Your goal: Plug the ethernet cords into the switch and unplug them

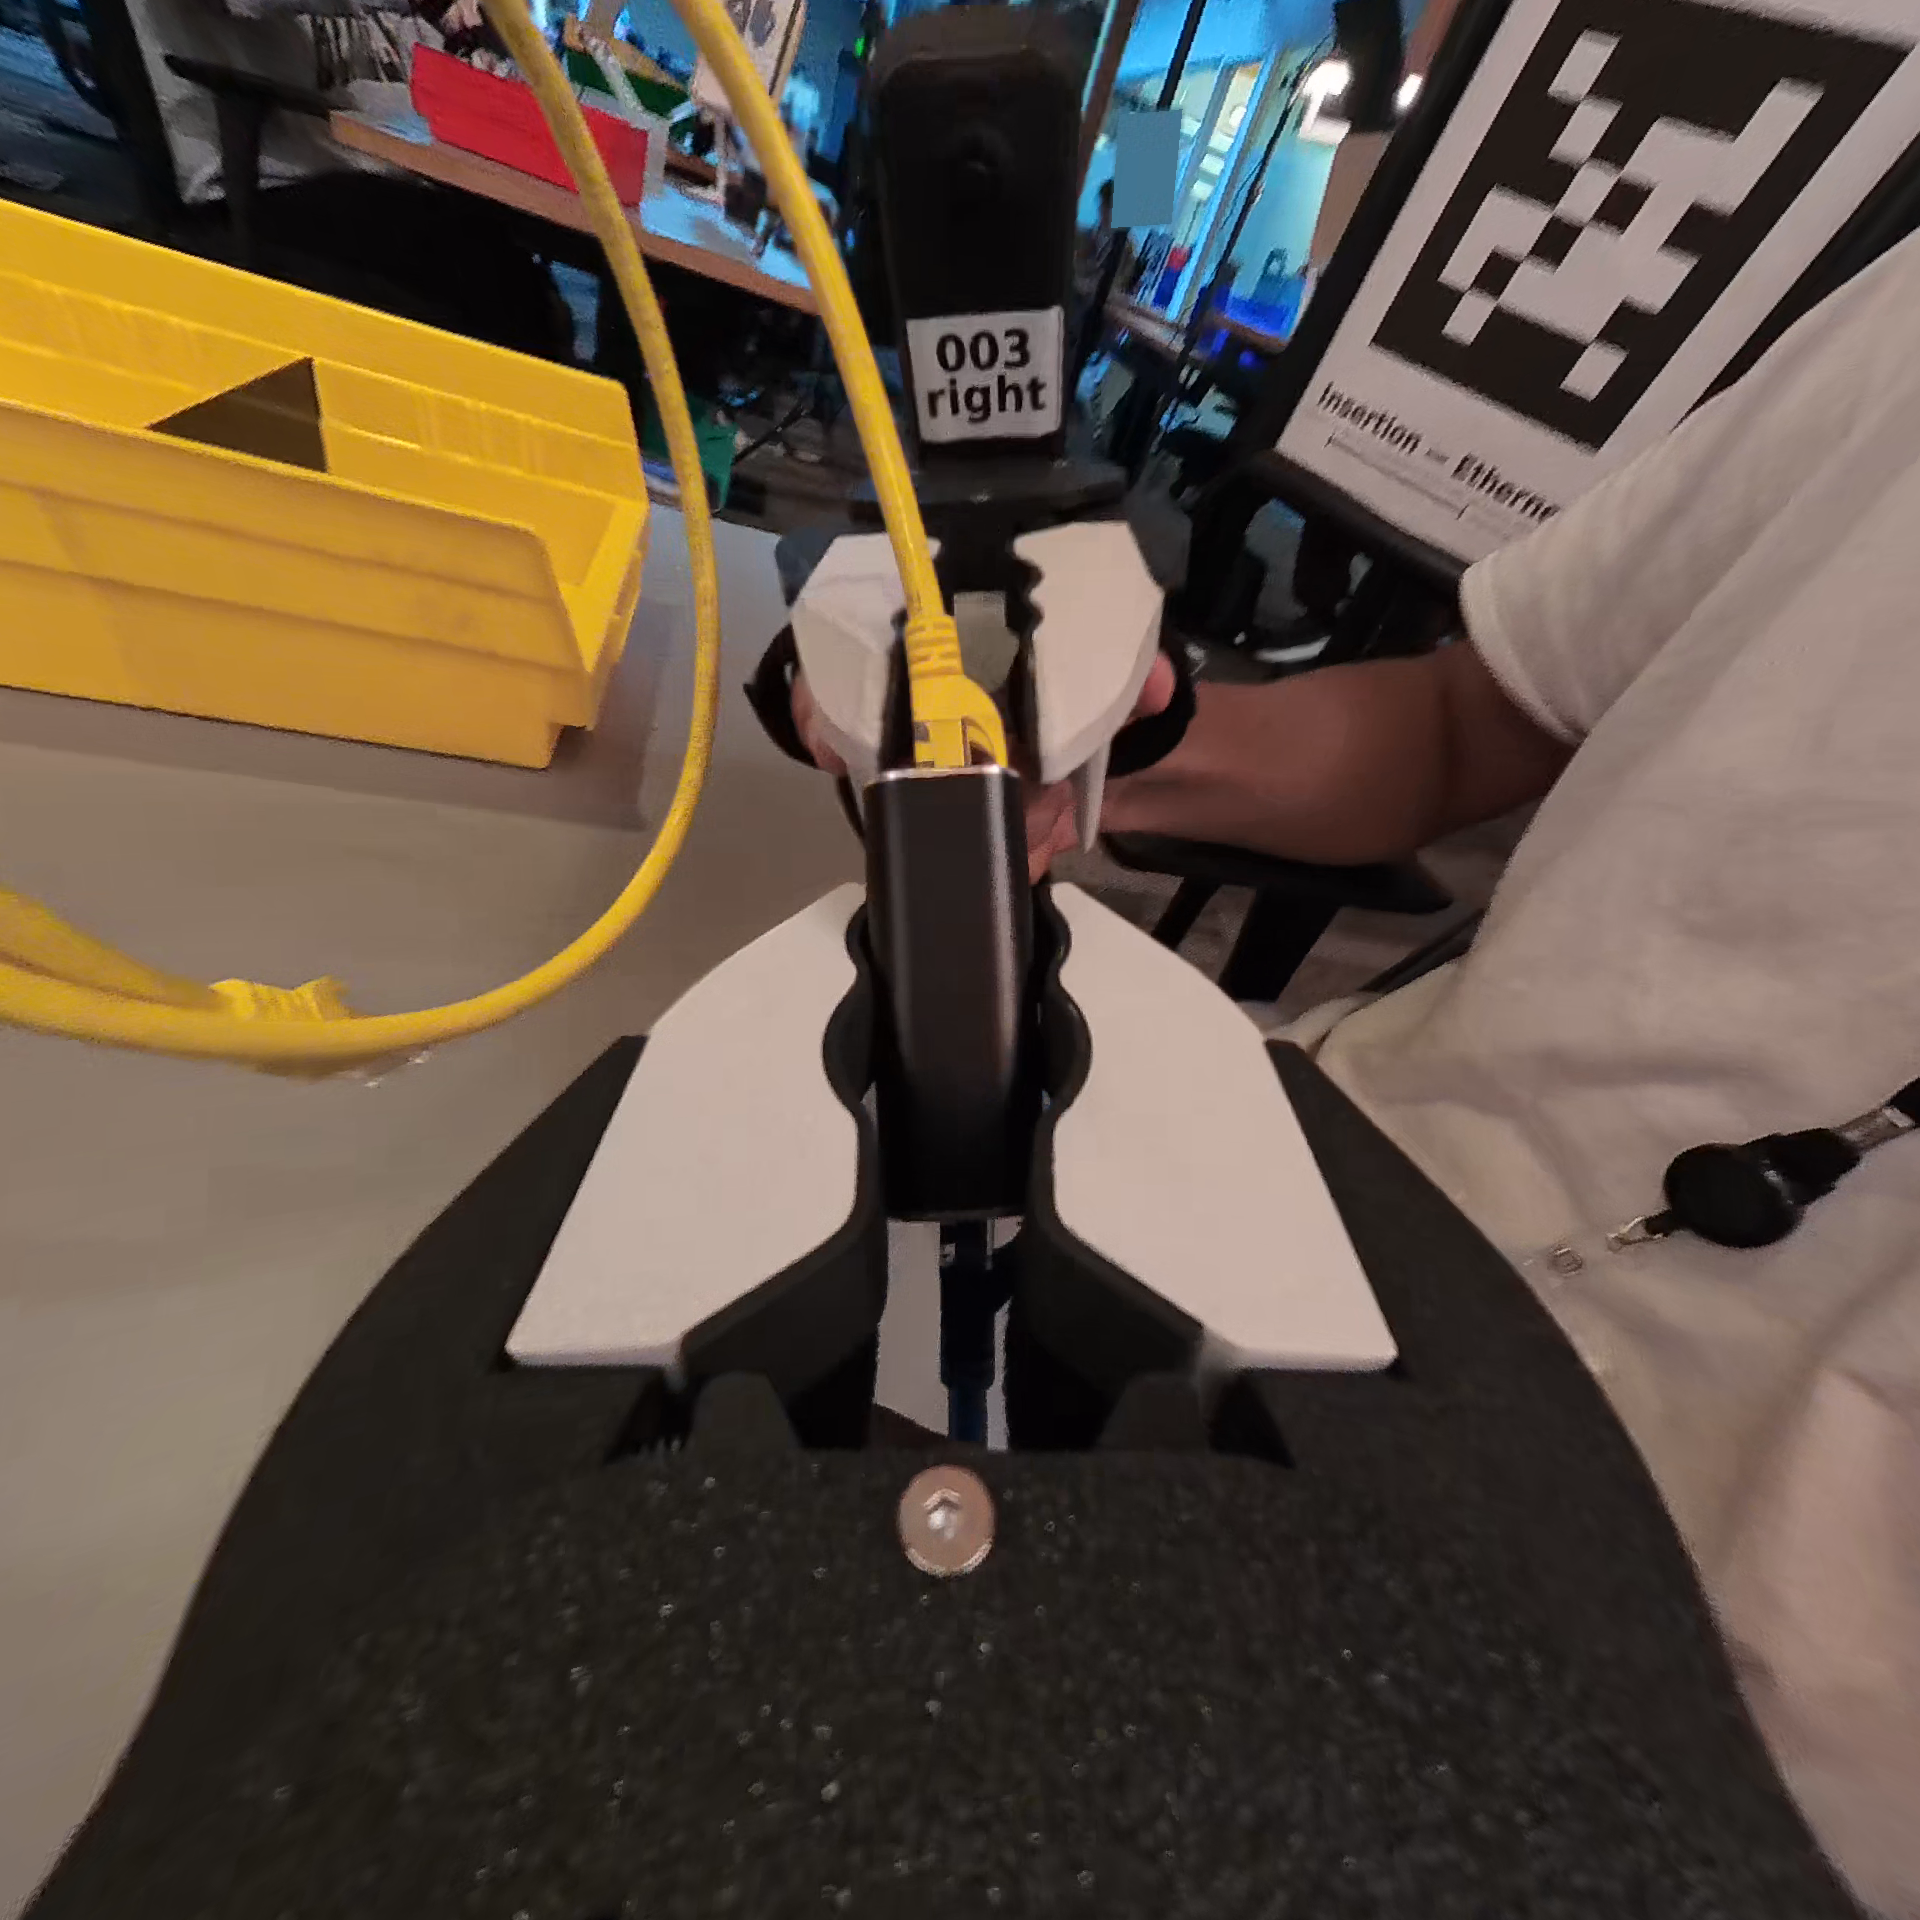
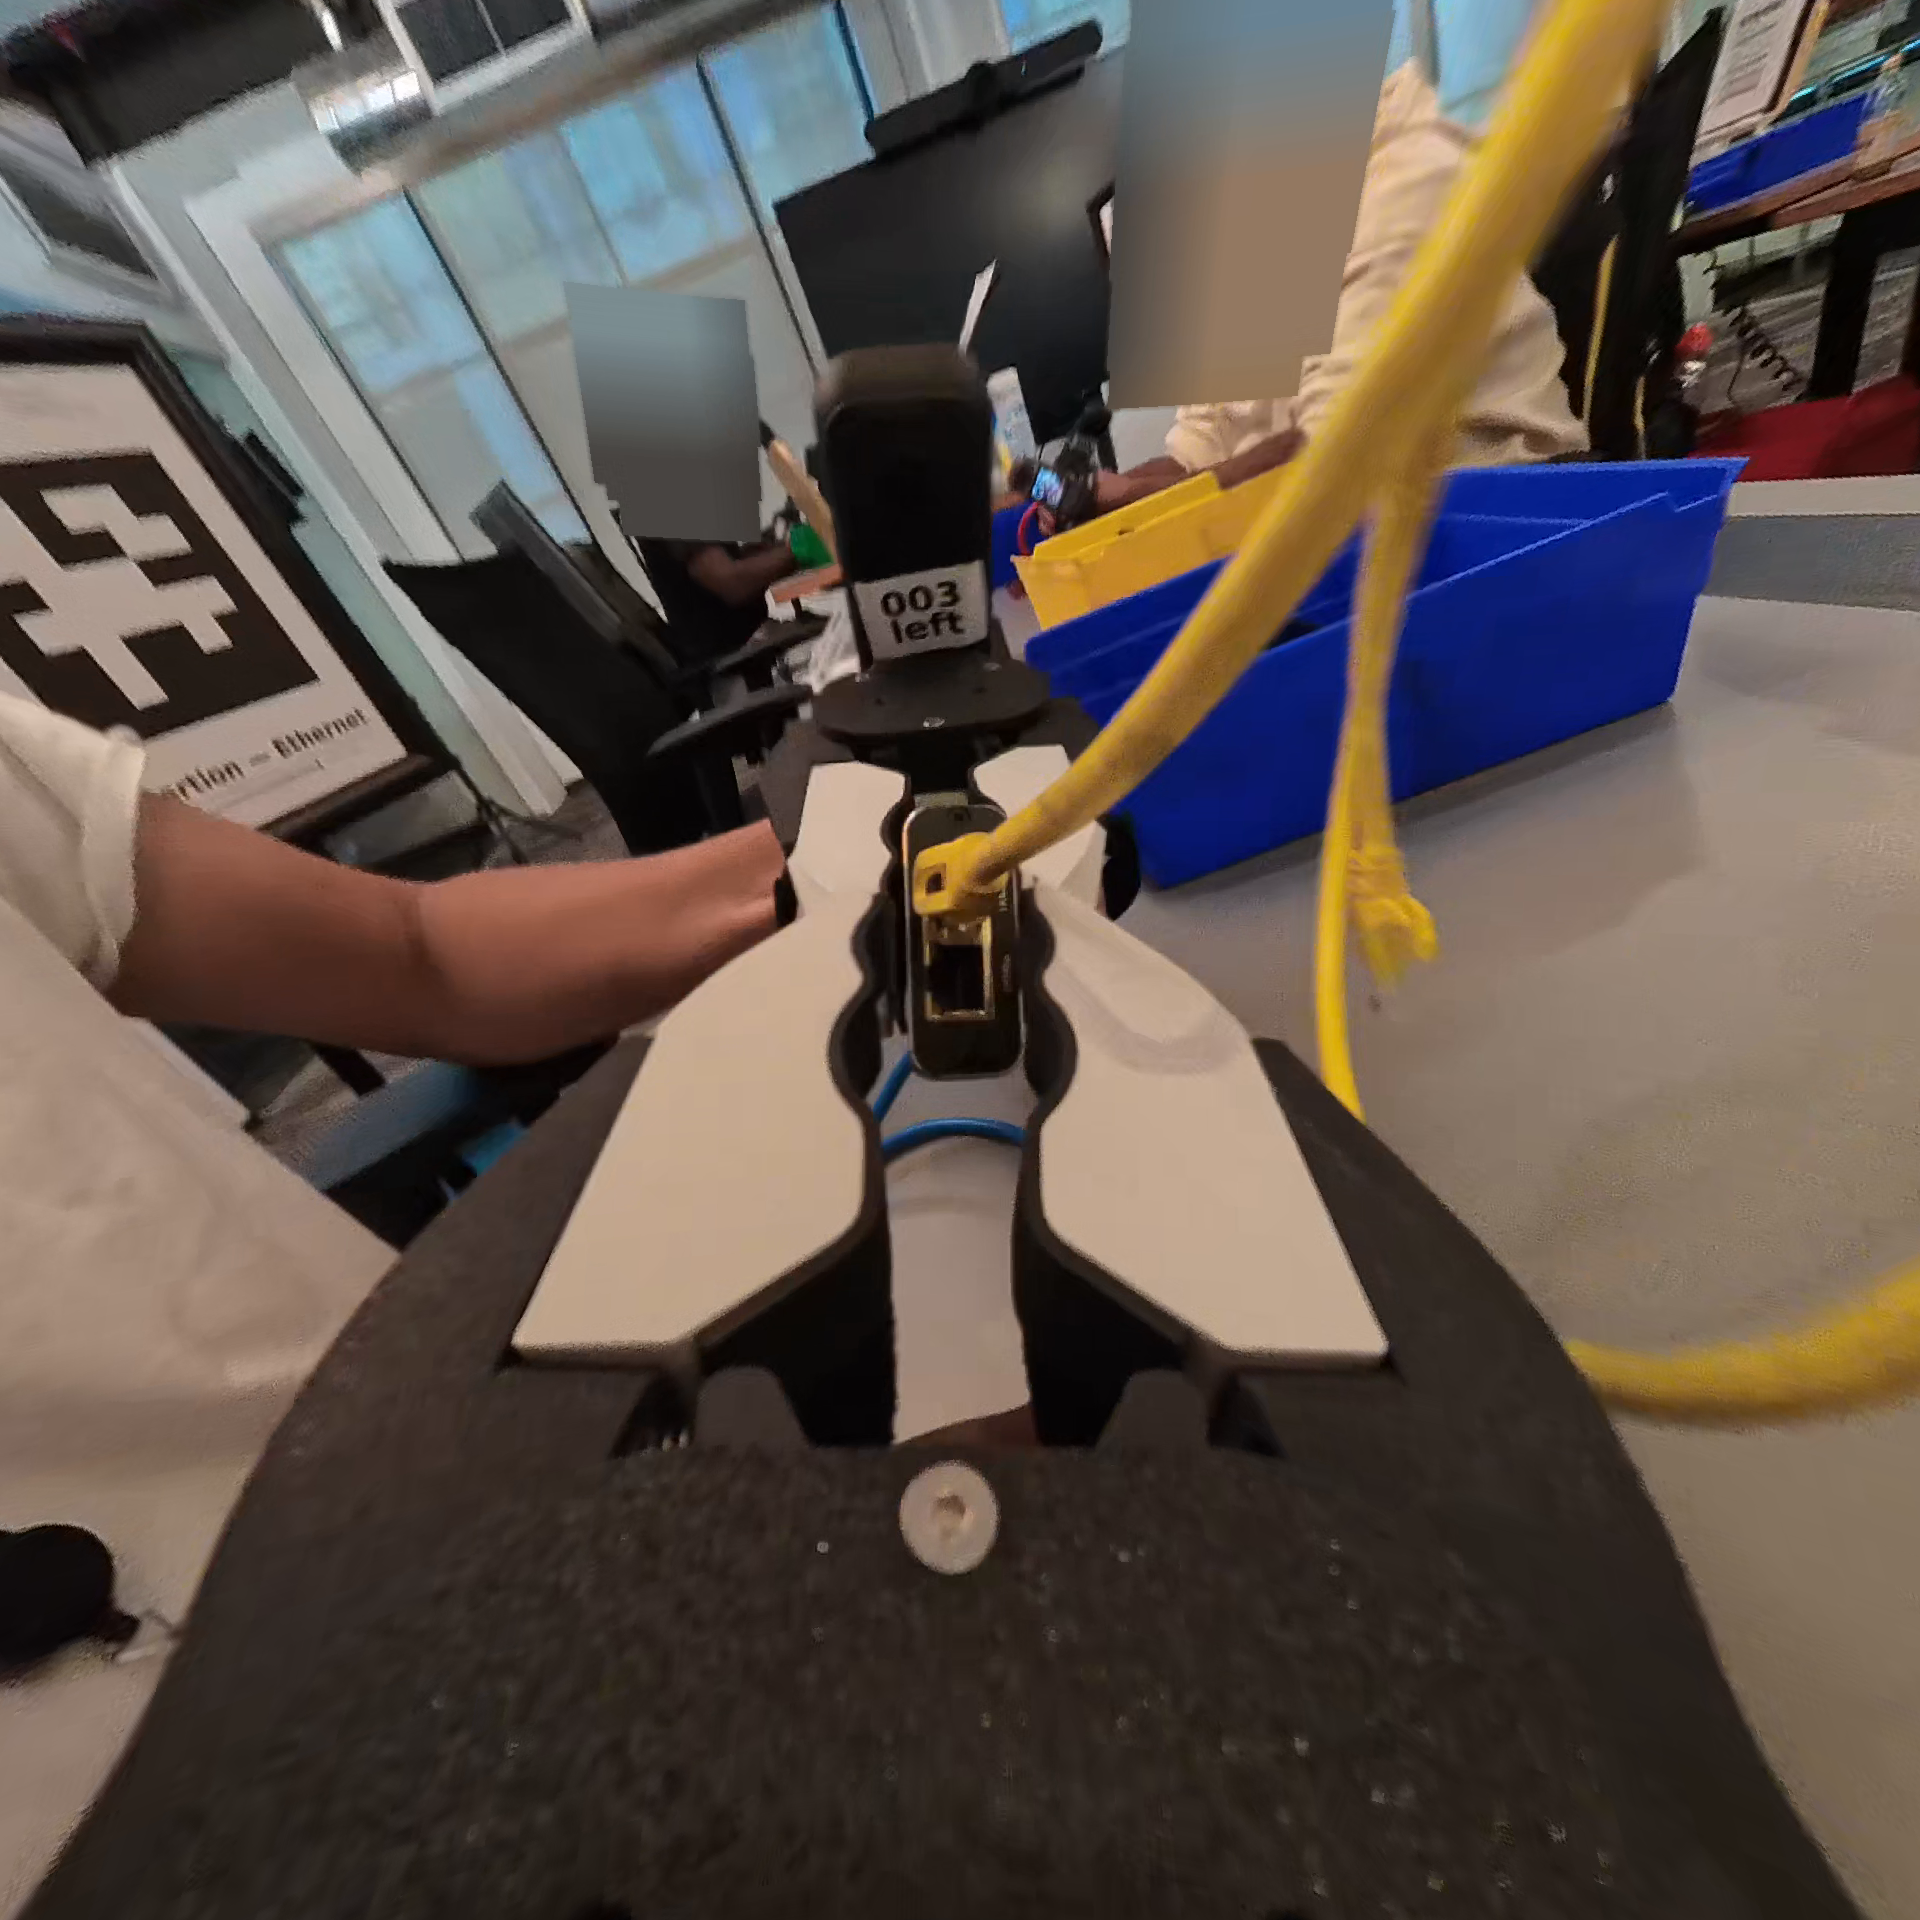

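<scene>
Left claw [image 1: 951, 966] is clamped on the switch [image 1: 943, 966], a slim black box with a silver rim, held off the table [image 1: 312, 1195] with its port end facing away from the left wrist camera. A thin blue cable [image 2: 940, 1127] leaves the switch's rear end and loops below it. Right claw [image 2: 951, 966] faces the left one head-on; its white fingers [image 2: 1132, 1049] stand apart on either side of the port end, and I cannot tell whether they touch the switch casing. In the right wrist view the port face shows two sockets one above the other: the upper one carries a yellow plug [image 2: 951, 878], the lower socket [image 2: 956, 982] is open, with a gold-coloured frame. In the left wrist view the plug's boot sits between the right claw's fingers, not gripped as far as can be seen. The yellow ethernet cord [image 1: 873, 343] rises from the plug, leaves the top of the view and comes back down in a loop to the table. A second yellow connector [image 2: 1387, 914] hangs free in the air to the right of the claws. Another yellow connector end [image 1: 275, 1003] lies on the table at left. A yellow bin [image 1: 312, 582] sits on the table far left; a blue bin [image 2: 1455, 665] sits on the far right side. A black-and-white marker board [image 1: 1621, 229] stands behind the person's arm [image 1: 1340, 738].
</scene>
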### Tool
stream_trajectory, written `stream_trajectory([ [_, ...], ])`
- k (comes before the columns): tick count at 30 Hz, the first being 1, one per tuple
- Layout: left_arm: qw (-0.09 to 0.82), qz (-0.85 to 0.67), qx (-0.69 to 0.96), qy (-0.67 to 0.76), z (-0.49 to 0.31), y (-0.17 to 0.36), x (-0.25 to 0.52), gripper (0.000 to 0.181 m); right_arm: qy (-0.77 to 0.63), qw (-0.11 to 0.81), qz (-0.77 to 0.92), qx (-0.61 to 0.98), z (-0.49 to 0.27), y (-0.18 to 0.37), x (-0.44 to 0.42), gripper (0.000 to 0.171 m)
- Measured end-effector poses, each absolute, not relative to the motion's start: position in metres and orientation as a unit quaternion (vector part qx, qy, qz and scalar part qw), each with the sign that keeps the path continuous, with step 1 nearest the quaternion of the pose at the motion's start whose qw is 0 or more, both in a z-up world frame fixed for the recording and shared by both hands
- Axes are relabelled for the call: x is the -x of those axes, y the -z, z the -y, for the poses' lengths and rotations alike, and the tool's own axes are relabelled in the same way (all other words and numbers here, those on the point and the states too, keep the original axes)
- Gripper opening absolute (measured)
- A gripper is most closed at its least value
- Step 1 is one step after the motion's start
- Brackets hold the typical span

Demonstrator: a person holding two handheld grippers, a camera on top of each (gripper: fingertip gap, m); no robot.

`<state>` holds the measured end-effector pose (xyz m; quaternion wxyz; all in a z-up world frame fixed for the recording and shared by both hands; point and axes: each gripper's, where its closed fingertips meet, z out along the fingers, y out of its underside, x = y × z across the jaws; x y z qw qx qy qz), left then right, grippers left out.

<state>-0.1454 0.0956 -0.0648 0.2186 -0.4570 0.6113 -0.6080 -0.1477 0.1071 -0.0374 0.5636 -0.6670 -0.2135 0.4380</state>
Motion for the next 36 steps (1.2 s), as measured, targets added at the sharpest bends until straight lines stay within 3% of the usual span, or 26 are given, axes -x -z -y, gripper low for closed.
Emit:
stream_trajectory([
  [3, 0.203, -0.595, 0.455, 0.631, -0.095, 0.062, 0.145, 0.026, -0.428, 0.569, 0.222, 0.666, -0.108, 0.037, 0.147, 0.013],
  [36, 0.165, -0.607, 0.458, 0.628, -0.086, 0.076, 0.146, 0.026, -0.440, 0.537, 0.243, 0.678, -0.103, 0.047, 0.148, 0.016],
])
